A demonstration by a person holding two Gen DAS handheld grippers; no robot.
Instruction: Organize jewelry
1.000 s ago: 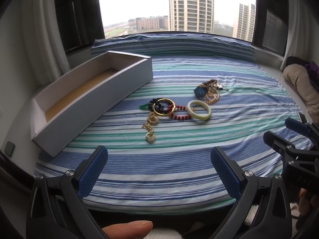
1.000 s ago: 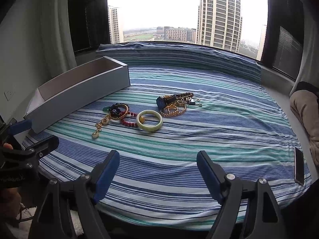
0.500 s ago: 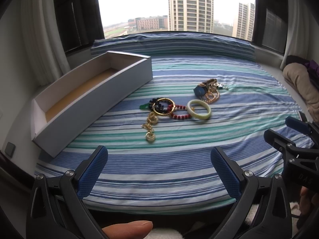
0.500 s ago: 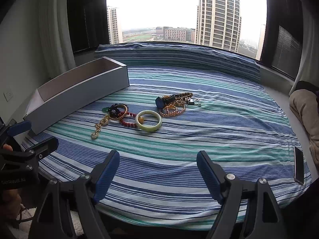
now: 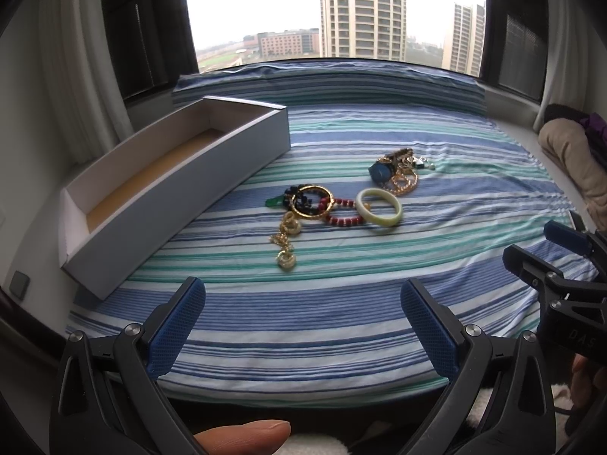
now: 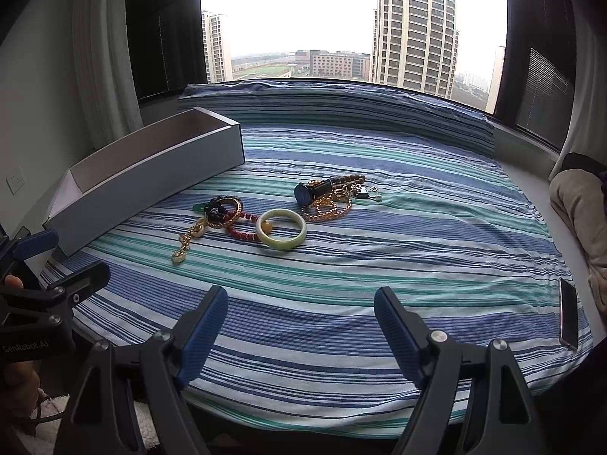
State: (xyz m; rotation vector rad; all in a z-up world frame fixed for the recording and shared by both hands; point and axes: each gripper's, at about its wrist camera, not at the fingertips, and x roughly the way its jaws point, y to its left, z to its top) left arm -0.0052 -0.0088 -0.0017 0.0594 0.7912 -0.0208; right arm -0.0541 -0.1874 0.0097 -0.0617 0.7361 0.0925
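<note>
Jewelry lies in the middle of a striped bedsheet (image 5: 341, 303): a pale green bangle (image 5: 379, 210) (image 6: 281, 230), a gold ring with dark beads (image 5: 309, 203) (image 6: 222, 208), a red bead bracelet (image 5: 343, 220), a gold chain (image 5: 284, 240) (image 6: 187, 240), and a blue-faced watch (image 5: 379, 170) (image 6: 305, 192) tangled with gold chains (image 6: 328, 208). A long open white box (image 5: 159, 185) (image 6: 151, 178) sits to the left, empty. My left gripper (image 5: 303, 326) and right gripper (image 6: 301, 331) are both open near the bed's front edge, well short of the jewelry.
A phone (image 6: 568, 313) lies at the sheet's right edge. A beige cushion or blanket (image 5: 573, 163) sits at far right. A striped pillow roll (image 6: 341, 102) runs below the window. A thumb (image 5: 242, 436) shows at the bottom of the left wrist view.
</note>
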